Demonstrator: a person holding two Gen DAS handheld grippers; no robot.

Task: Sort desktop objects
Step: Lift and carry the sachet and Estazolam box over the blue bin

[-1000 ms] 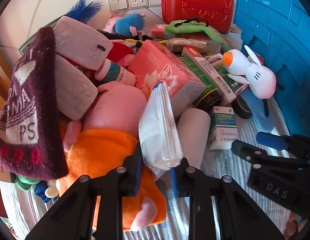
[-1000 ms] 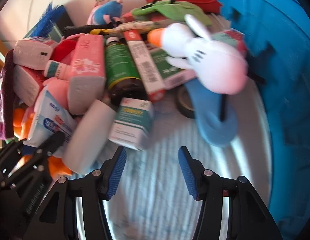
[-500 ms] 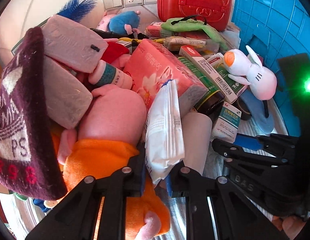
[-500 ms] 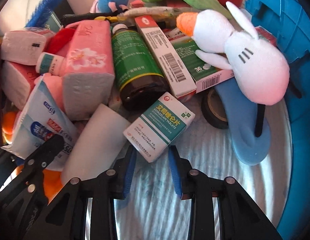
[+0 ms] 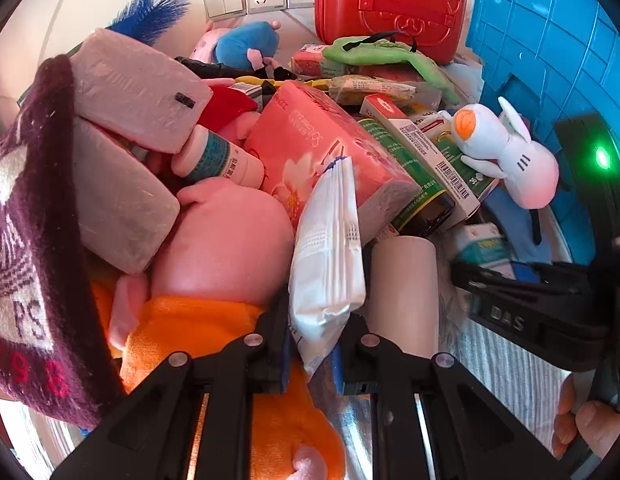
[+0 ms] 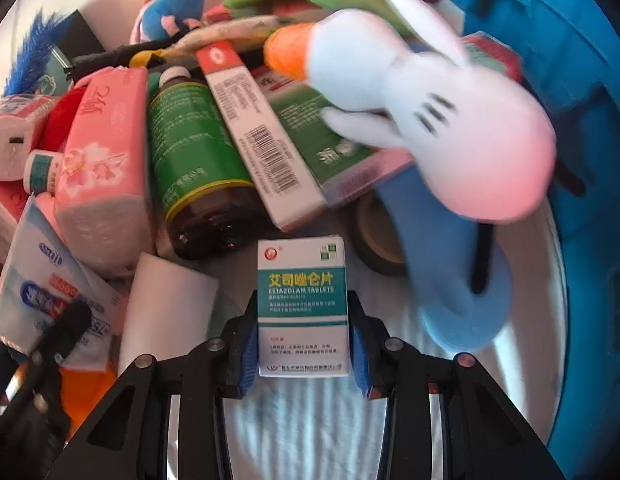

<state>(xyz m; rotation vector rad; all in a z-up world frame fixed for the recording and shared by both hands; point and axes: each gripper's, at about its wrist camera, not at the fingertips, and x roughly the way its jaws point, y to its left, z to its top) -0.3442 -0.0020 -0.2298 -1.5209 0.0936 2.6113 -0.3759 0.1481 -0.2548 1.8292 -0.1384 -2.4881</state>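
My left gripper (image 5: 315, 340) is shut on the lower end of a white tissue pack (image 5: 329, 248), which stands on edge against the heap. My right gripper (image 6: 304, 344) points steeply down. Its jaws are closing, and a white and teal tablet box (image 6: 302, 280) sits between them with both blue pads against its sides. In the left wrist view this box (image 5: 483, 242) shows beyond the right gripper's black fingers (image 5: 509, 280). The left gripper's fingers (image 6: 70, 320) show at the lower left of the right wrist view.
A dense heap lies on the striped cloth: a pink tissue brick (image 5: 321, 152), a brown bottle with a green label (image 6: 190, 160), a white plush (image 6: 449, 128), a pink and orange plush (image 5: 222, 248), a paper roll (image 5: 401, 288) and a maroon knit hat (image 5: 22, 240). A blue crate (image 5: 549, 40) stands at the right. A red case (image 5: 389, 8) stands behind.
The left jaws closed onto the white tissue pack. The right gripper moved in toward the heap and narrowed around the tablet box, which turned upright between its pads.
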